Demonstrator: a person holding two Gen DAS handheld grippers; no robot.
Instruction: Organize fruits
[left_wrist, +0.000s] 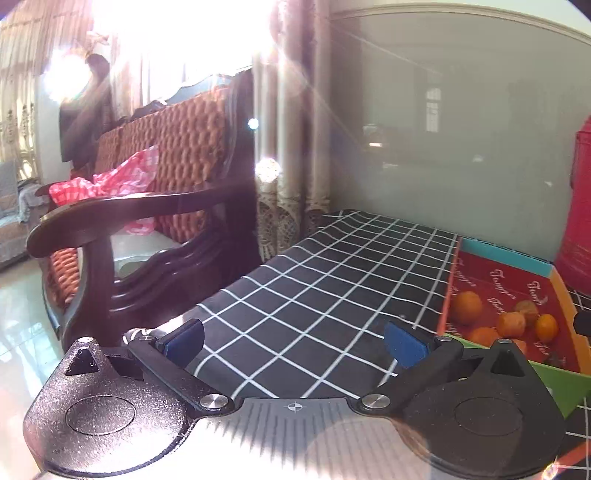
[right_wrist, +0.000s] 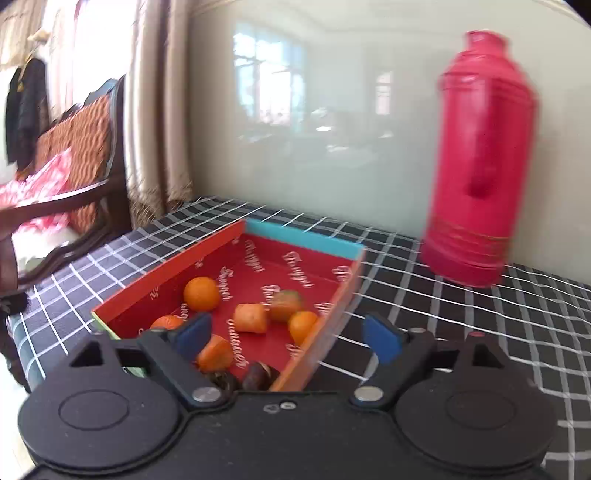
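Note:
A shallow red box (right_wrist: 291, 236) with a blue far wall lies on the black checked tablecloth (right_wrist: 443, 306). Several orange fruits (right_wrist: 201, 293) and two dark chestnut-like ones (right_wrist: 260, 374) lie inside it. My right gripper (right_wrist: 288, 339) is open and empty, hovering over the box's near right corner. In the left wrist view the same box (left_wrist: 517, 258) with orange fruits (left_wrist: 467, 308) sits to the right. My left gripper (left_wrist: 293, 341) is open and empty over bare tablecloth (left_wrist: 314, 295), left of the box.
A tall red thermos (right_wrist: 480, 158) stands behind and right of the box, against a glossy wall. A dark wooden armchair (left_wrist: 147, 210) with orange cushions and a pink checked cloth stands beyond the table's left edge.

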